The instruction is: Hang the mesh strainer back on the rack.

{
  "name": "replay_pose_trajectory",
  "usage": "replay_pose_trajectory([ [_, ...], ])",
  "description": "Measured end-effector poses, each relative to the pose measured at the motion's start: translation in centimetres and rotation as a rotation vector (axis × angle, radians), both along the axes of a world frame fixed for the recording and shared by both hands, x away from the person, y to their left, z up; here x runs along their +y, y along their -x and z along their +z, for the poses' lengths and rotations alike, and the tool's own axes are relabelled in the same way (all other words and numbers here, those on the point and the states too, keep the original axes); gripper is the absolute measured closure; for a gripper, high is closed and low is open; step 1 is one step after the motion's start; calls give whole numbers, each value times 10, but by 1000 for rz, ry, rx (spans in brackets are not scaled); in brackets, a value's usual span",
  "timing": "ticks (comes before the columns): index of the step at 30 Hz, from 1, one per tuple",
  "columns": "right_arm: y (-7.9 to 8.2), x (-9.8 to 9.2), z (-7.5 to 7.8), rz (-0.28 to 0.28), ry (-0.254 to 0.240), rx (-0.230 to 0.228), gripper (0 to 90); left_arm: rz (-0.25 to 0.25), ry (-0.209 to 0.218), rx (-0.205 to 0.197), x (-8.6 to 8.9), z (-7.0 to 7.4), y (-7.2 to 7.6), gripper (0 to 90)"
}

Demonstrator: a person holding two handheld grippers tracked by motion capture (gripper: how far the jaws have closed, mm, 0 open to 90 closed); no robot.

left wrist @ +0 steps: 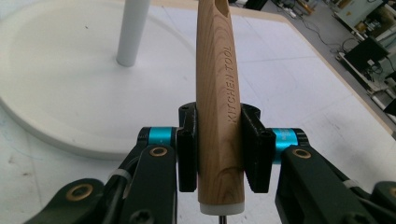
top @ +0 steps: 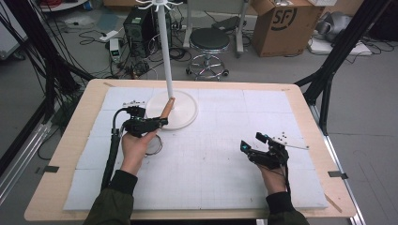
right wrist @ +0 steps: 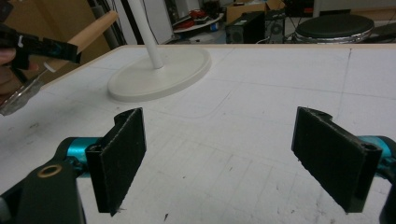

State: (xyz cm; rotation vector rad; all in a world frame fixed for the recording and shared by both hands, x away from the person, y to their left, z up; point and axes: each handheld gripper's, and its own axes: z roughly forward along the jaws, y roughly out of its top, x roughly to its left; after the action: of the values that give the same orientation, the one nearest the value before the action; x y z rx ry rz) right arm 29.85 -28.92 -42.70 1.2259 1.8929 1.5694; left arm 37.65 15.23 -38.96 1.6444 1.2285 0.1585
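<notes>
My left gripper [top: 161, 122] is shut on the wooden handle [left wrist: 215, 88] of a kitchen tool, stamped "KITCHEN TOOL". In the high view the handle [top: 167, 108] slants up over the white stand's round base [top: 183, 115]. The tool's metal ring end [top: 154, 146] hangs by the hand, above the mat. The stand's white pole [top: 164, 51] rises to hooks [top: 159, 4] at the top. My right gripper [top: 252, 141] hovers open at the right of the mat with nothing between its pads [right wrist: 119, 156]. The right gripper view shows the left gripper [right wrist: 42, 46] and the handle [right wrist: 93, 30] at far left.
A white gridded mat [top: 211, 154] covers the wooden table [top: 70, 136]. On the floor beyond the table stand a black stool [top: 210, 42], a cardboard box [top: 281, 23] and a computer case [top: 138, 26]. Black frame legs [top: 328, 75] flank the table.
</notes>
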Motion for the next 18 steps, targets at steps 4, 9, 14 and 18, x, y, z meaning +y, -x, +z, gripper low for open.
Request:
replay_pose_trajectory([
  [4,0,0,0,-3,5,-7,169,-2,24,-20,5,10,1,706],
  [9,0,0,0,-7,6,-10,169,11,70,-46,12,17,3,706],
  [14,0,0,0,-10,2,-7,169,4,66,-63,14,24,3,706],
  [18,-1,0,0,-9,3,-11,169,-1,98,-77,17,36,3,706],
])
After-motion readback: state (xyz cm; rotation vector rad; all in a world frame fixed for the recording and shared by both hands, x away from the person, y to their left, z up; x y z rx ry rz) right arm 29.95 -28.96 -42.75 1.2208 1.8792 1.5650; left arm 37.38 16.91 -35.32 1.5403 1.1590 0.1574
